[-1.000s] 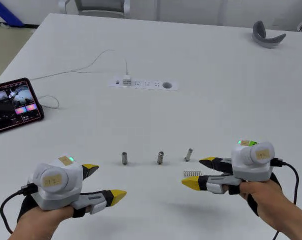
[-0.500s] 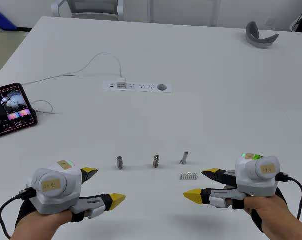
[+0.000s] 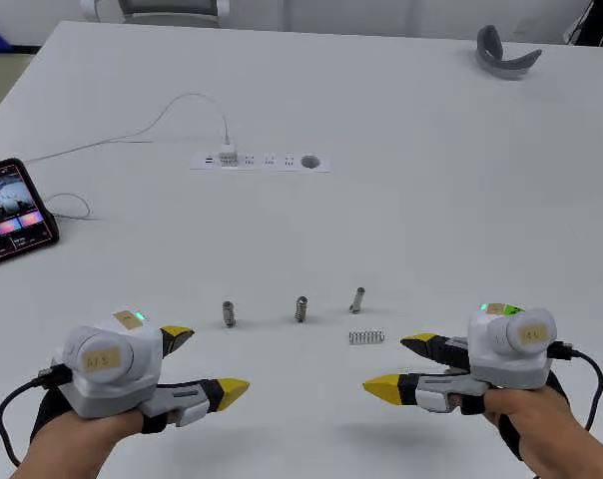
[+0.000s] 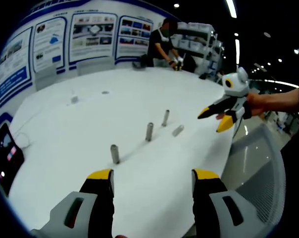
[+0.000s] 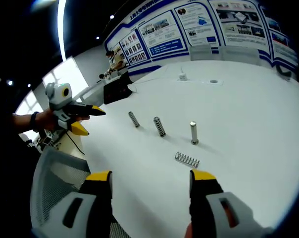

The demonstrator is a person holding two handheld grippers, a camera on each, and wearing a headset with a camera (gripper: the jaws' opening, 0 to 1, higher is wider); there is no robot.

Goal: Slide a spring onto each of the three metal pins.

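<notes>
Three metal pins stand in a row on the white table. The left pin [image 3: 229, 313] and middle pin [image 3: 301, 308] each carry a spring. The right pin [image 3: 357, 299] is bare, as the right gripper view shows [image 5: 193, 133]. A loose spring [image 3: 366, 337] lies flat just in front of the bare pin, also seen from the right gripper [image 5: 186, 159]. My right gripper [image 3: 399, 365] is open, its tips a little right of and nearer than the loose spring. My left gripper [image 3: 207, 364] is open and empty, in front of the left pin [image 4: 115, 153].
A white power strip [image 3: 262, 161] with a plugged-in adapter and cable lies further back. A tablet [image 3: 7, 210] sits at the left edge. A grey curved band [image 3: 506, 55] rests at the far right corner. A person [image 4: 162, 39] stands beyond the table.
The head camera has shifted. My right gripper has drawn back from the loose spring toward me, still open. The left gripper has hardly moved.
</notes>
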